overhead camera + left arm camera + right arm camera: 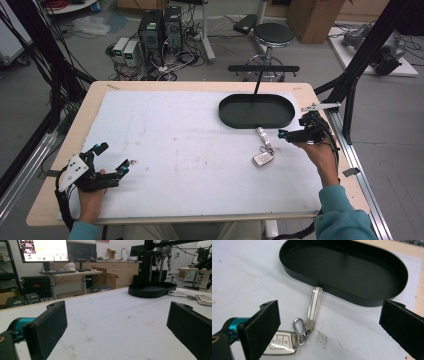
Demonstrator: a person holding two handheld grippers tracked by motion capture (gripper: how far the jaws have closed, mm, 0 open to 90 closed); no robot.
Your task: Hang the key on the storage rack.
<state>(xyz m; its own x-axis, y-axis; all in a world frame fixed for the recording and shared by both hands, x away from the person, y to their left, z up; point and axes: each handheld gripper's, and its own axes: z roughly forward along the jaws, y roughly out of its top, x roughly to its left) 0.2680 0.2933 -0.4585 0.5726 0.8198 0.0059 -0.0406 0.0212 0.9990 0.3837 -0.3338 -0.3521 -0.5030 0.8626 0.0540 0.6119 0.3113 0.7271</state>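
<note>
A white car key fob (262,159) (281,343) lies on the white mat, joined by a metal clasp (300,327) to a pale strap (264,138) (314,302) that reaches the rim of a black oval tray (257,111) (347,267). The tray holds nothing. My right gripper (292,134) (329,327) hovers open just right of the key, jaws wide on either side of the strap and clasp. At the mat's front left my left gripper (114,159) (117,332) rests open, pointing across the mat toward the tray (150,290) and key fob (205,300), nothing between its jaws.
The mat (190,150) covers a wooden table (95,100). A black stand post (258,82) rises behind the tray. A stool (272,35) and computer boxes (160,27) sit on the floor beyond the table. Metal frame rails (360,165) run along the right edge.
</note>
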